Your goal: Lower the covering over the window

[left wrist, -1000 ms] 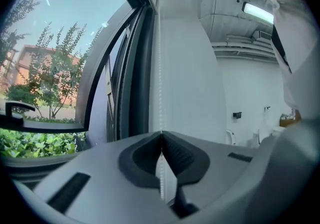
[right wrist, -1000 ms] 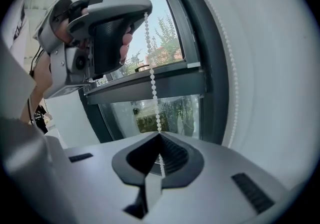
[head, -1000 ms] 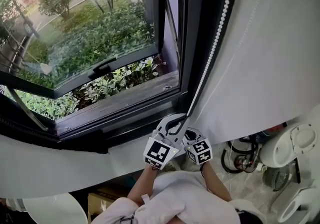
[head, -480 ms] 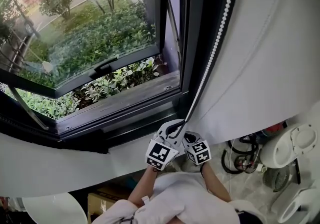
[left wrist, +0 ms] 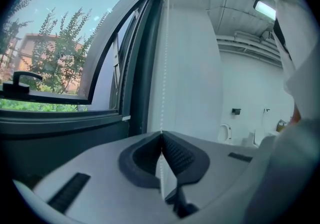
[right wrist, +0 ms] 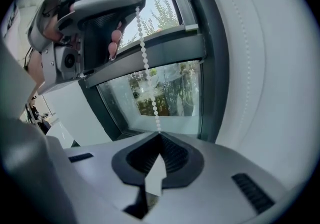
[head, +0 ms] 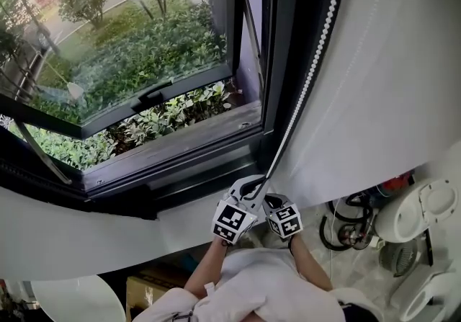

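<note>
Head view shows your two grippers close together just below the sill. The left tongs (left wrist: 161,135) and, just under them, the right tongs (right wrist: 160,137) are each pinched shut on the white beaded cord (head: 311,72). It runs taut down the right edge of the open dark-framed window (head: 248,126). Nearly all the glass is bare, so I judge most of the lowering is left; the covering itself sits above the frame, unseen. Nothing blocks the cord. A white toilet (head: 425,205) and black coiled hose (head: 344,227) stand well apart, lower right.
</note>
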`<state>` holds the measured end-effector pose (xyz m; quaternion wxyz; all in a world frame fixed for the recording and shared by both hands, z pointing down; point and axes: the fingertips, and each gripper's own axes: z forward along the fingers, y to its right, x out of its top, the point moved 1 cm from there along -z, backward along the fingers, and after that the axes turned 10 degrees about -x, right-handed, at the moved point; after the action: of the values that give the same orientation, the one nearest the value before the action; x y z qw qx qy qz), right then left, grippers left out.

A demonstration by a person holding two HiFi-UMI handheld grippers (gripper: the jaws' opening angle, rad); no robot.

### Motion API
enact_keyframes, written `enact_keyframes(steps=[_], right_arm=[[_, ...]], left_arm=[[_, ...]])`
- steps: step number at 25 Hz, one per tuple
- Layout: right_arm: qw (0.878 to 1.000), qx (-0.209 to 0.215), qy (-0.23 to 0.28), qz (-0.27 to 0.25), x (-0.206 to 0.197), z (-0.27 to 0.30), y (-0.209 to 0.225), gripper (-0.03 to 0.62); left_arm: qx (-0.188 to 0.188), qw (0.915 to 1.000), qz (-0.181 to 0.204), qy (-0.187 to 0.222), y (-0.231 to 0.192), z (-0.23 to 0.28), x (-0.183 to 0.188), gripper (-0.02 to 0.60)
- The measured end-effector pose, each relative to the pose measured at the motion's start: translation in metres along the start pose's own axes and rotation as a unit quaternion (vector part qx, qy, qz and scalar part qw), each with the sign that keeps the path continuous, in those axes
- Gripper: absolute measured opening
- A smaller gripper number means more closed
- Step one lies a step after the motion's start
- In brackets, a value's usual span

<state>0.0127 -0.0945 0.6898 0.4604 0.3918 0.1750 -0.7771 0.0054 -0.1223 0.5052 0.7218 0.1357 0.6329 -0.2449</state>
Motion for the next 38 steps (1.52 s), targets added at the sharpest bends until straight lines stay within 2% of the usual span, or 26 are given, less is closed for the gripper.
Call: enact_keyframes(steps=[8,10,14,19,22,27,38], right_arm=[[1.0,-0.004,0.009,-0.022,0.004,-0.015,-0.007,0.0],[0.999,-0.006,0.022,-0.024,0.011,-0.024,-0.008,0.002],[0.998,-0.005,0.053,-0.026,0.03,-0.045,-0.011,0.054],[0.993,-0.008,0.111,-0.03,0.072,-0.077,-0.012,0.078],[0.987,-0.016,0.155,-0.037,0.106,-0.1,-0.011,0.078],[0.975,-0.039,0.203,-0.078,0.151,-0.13,-0.012,0.061],[0.942,-0.03,0.316,-0.106,0.243,-0.182,-0.022,0.083]], left_arm=[[0.005,1.0,0.006,-0.002,0.0,-0.003,-0.002,0.016],[0.007,1.0,0.006,-0.002,-0.001,-0.004,-0.003,0.017],[0.006,1.0,0.007,-0.002,-0.001,-0.005,-0.004,0.017],[0.005,1.0,0.008,0.001,-0.001,-0.006,-0.003,0.017],[0.002,1.0,0.007,0.001,0.0,-0.005,-0.002,0.017],[0.003,1.0,0.005,0.005,-0.001,-0.006,-0.001,0.017],[0.002,0.9999,0.002,0.013,-0.002,-0.007,-0.002,0.016]])
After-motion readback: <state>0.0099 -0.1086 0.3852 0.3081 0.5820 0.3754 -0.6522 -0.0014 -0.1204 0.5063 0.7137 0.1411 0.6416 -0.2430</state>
